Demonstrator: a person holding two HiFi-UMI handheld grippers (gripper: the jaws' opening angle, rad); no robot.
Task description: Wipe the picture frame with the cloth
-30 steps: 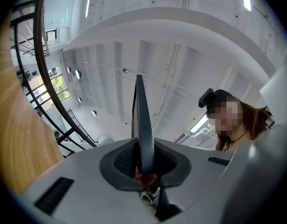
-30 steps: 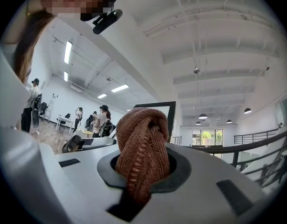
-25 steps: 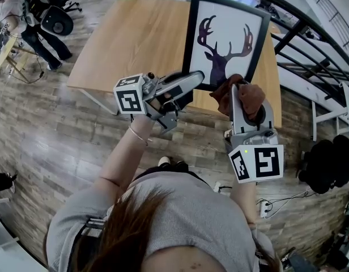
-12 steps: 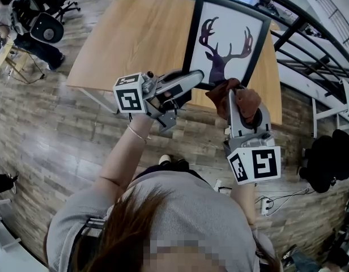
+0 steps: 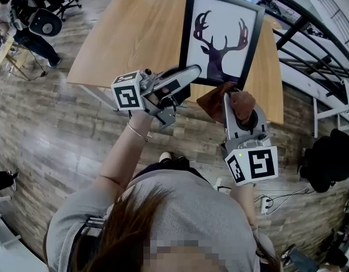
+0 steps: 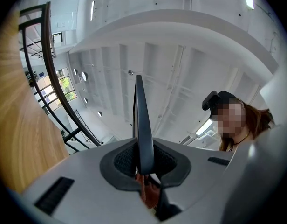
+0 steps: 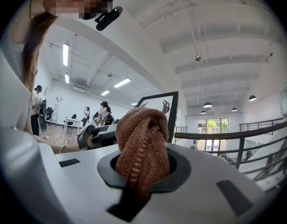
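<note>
The picture frame (image 5: 222,35), black-edged with a dark deer print on white, is held above the wooden table (image 5: 135,33). My left gripper (image 5: 188,74) is shut on its lower left edge. In the left gripper view the frame (image 6: 141,120) runs edge-on up from between the jaws (image 6: 144,164). My right gripper (image 5: 230,98) is shut on a bunched reddish-brown cloth (image 5: 226,100), just below the frame's bottom edge. I cannot tell whether cloth and frame touch. In the right gripper view the cloth (image 7: 142,143) fills the jaws and the frame (image 7: 158,110) stands behind it.
A black metal railing (image 5: 302,24) curves along the table's far and right sides. Wood-plank floor (image 5: 61,140) lies below the table's near edge. People and office chairs (image 5: 35,16) are at the far left. A black chair (image 5: 327,163) stands at the right.
My right gripper with the cloth has sunk a little and drifted left, closer under the frame's bottom edge. The left gripper still holds the frame in the same place.
</note>
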